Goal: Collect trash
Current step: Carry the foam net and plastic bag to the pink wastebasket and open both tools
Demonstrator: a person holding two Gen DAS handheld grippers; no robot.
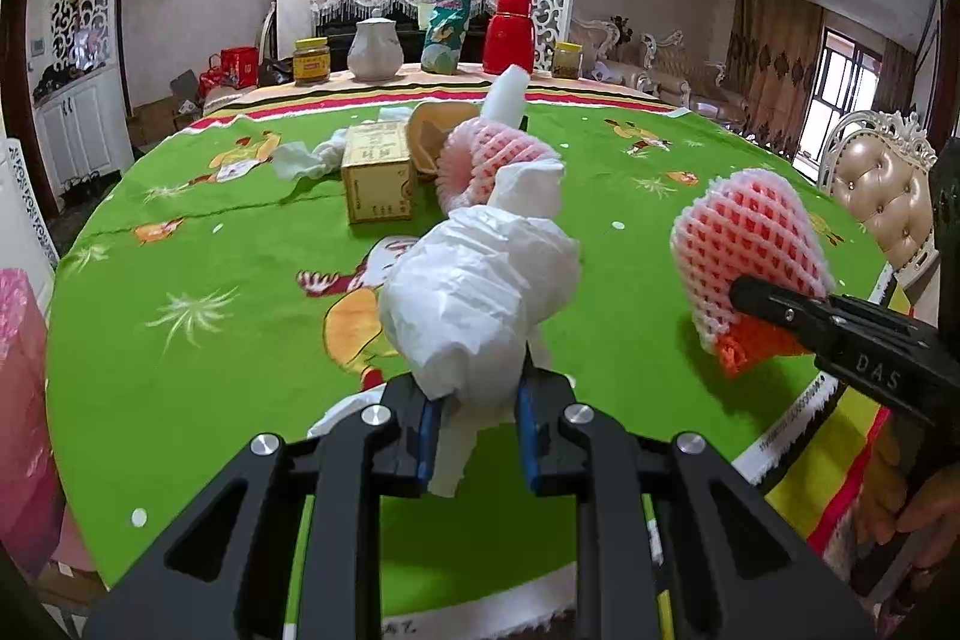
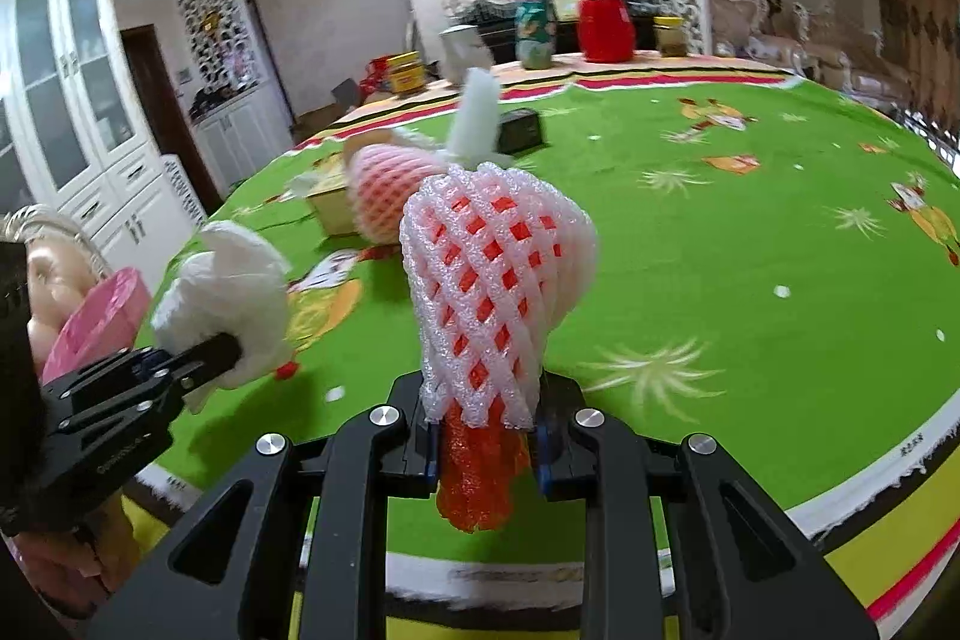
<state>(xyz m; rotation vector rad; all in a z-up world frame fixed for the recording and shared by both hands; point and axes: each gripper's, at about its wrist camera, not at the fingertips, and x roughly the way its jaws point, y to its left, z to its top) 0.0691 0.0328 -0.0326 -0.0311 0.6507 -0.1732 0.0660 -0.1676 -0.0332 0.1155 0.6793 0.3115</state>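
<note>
So the crumpled white tissue wad (image 1: 480, 280) is pinched in the left gripper (image 1: 474, 436), jaws narrowed right down on its lower end, with most of the wad sticking out ahead of the tips, clear of the desk (image 1: 180, 352). Off to that gripper's right, the right gripper (image 2: 483, 451) is clamped the same way on the tail of a white-and-orange foam fruit net (image 2: 498, 298), which also stands out in front of its fingers. Both are carried, so my read is the step in hand is getting them to the trash: there's a pink bag (image 1: 21, 400) down at the left gripper's far left, beside the desk edge, which I'd guess is the target, though I can't see its opening properly. Tips: keep both grips tight the whole way, since tissue is squashy and slips, and a loose strip of it hangs under the jaws. Don't drag that across the cloth. Get each gripper over the bag mouth before letting go. Further ahead of the grippers there's more left: another pink foam net (image 1: 486, 160), a small cardboard box (image 1: 378, 178), and a second tissue (image 1: 300, 157) beyond it.
</note>
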